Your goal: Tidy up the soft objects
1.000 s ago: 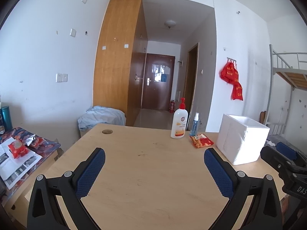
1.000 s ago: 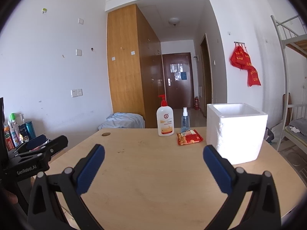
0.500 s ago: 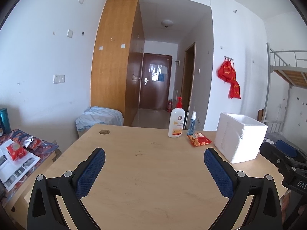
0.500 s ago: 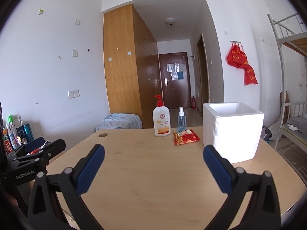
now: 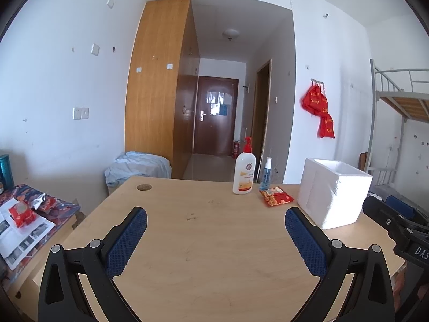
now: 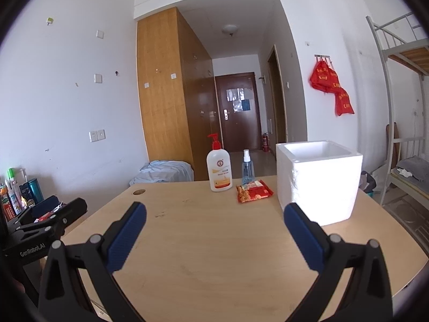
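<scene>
Left wrist view drifts slightly versus a second ago, nothing is grasped: left claw [image 5: 215, 224] and right claw [image 6: 214, 220] both spread empty, snack pack [image 5: 276, 196] on tabletop [image 5: 214, 241] beside foam box [image 5: 335, 191], so task unstarted.

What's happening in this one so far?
Nothing is being handled yet. The left gripper and the right gripper both hover open and empty over the wooden table. A red snack packet lies beside the open white foam box, near a pump bottle and a small spray bottle.
</scene>
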`<action>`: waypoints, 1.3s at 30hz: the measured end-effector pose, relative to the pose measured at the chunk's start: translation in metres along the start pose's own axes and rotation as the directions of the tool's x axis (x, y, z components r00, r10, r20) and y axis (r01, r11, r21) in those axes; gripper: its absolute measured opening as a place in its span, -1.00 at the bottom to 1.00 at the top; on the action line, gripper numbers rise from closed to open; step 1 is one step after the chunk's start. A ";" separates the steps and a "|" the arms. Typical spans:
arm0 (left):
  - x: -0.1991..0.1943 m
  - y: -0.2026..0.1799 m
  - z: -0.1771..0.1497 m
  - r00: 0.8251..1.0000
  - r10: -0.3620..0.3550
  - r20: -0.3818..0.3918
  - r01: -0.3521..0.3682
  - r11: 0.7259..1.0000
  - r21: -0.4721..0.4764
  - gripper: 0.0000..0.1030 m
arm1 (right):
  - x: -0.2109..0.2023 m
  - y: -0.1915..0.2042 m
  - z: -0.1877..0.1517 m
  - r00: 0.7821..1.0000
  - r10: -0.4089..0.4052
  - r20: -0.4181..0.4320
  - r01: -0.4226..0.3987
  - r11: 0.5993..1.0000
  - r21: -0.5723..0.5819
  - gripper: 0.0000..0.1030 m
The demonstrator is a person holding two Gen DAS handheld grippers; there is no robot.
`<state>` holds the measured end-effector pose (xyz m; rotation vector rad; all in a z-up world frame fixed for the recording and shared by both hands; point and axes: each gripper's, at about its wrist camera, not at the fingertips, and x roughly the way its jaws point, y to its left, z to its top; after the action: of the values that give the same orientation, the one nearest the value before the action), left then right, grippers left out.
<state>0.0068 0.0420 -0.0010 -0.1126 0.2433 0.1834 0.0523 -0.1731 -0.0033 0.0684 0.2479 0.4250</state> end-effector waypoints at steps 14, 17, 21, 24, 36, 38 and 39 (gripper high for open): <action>0.000 -0.005 0.002 0.999 -0.047 0.002 0.047 0.999 0.016 0.99 | -0.001 0.000 -0.004 1.000 -0.028 0.000 0.028 1.000 0.002 1.00; 0.001 -0.008 0.001 0.998 -0.063 0.003 0.063 0.998 0.026 0.99 | -0.005 -0.001 -0.005 0.997 -0.073 0.005 0.073 0.997 0.001 1.00; 0.004 -0.011 0.002 0.996 -0.084 -0.003 0.084 0.996 0.029 0.99 | -0.008 -0.005 -0.004 0.994 -0.112 0.003 0.112 0.994 0.011 1.00; 0.005 -0.010 0.002 0.995 -0.095 -0.007 0.095 0.995 0.026 0.99 | -0.007 -0.006 -0.003 0.993 -0.114 -0.002 0.114 0.993 0.010 1.00; 0.007 -0.012 0.001 0.996 -0.085 -0.013 0.085 0.996 0.036 0.99 | -0.005 -0.007 -0.003 0.994 -0.106 -0.007 0.106 0.994 0.001 1.00; 0.006 -0.012 0.002 0.997 -0.083 -0.009 0.083 0.996 0.040 0.99 | -0.005 -0.007 -0.002 0.994 -0.106 -0.007 0.106 0.994 0.000 1.00; 0.006 -0.013 0.001 0.997 -0.081 -0.008 0.081 0.996 0.039 0.99 | -0.005 -0.007 -0.003 0.994 -0.106 -0.008 0.106 0.994 0.000 1.00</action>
<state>0.0152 0.0308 -0.0002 -0.0836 0.2478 0.0975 0.0499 -0.1812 -0.0054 0.0536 0.2580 0.3198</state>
